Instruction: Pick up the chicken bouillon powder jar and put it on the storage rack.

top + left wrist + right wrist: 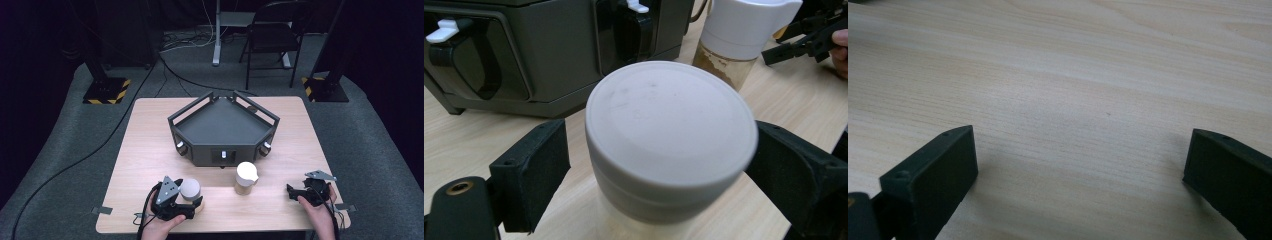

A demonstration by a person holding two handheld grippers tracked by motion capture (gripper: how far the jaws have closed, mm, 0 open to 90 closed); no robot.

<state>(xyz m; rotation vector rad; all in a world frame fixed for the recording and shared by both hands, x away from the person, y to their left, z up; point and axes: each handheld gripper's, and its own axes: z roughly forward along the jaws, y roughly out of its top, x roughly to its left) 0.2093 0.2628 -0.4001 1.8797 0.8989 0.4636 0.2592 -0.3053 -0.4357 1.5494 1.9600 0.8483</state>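
Note:
A small jar with a flat white lid stands near the table's front left. My left gripper has its jaws on either side of the jar. The left pad stands a little off the jar's side and the right pad lies close against the lid's rim. My right gripper rests at the front right, open over bare wood. It is also visible in the left gripper view, held by a hand.
A jar with a white spouted lid and brown contents stands front centre. Behind it sits a dark angular tray-like box with white latches. A chair and stands are on the floor beyond the table.

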